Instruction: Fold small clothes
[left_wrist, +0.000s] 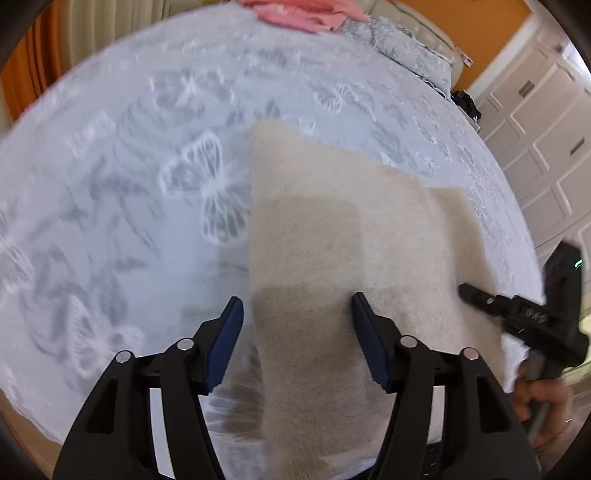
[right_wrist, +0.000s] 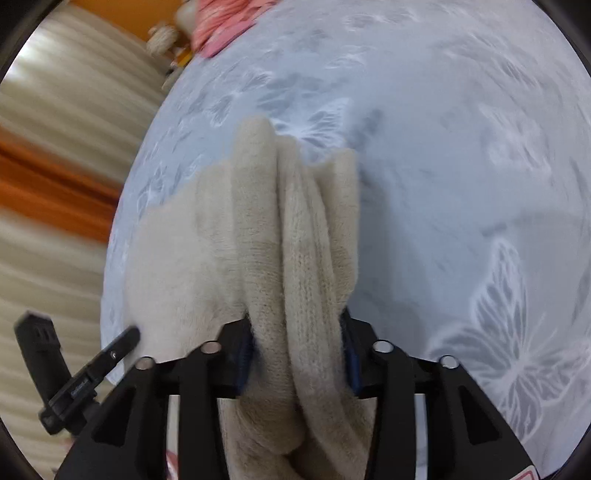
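Note:
A cream knitted garment (left_wrist: 332, 240) lies on the bed with the white butterfly-print cover (left_wrist: 129, 184). My left gripper (left_wrist: 297, 325) is open above the garment's near left part, with nothing between its blue pads. My right gripper (right_wrist: 297, 354) is shut on a bunched fold of the same cream garment (right_wrist: 280, 240), and the cloth drapes forward from the jaws onto the bed cover (right_wrist: 461, 166). The right gripper also shows in the left wrist view (left_wrist: 517, 314) at the garment's right edge. The left gripper shows in the right wrist view (right_wrist: 92, 365) at the lower left.
Pink clothes (left_wrist: 303, 14) lie at the far end of the bed, also seen in the right wrist view (right_wrist: 225, 26). A grey patterned pillow (left_wrist: 402, 48) lies beside them. White cabinet doors (left_wrist: 546, 140) stand to the right. Beige and orange curtains (right_wrist: 55, 177) hang to the left.

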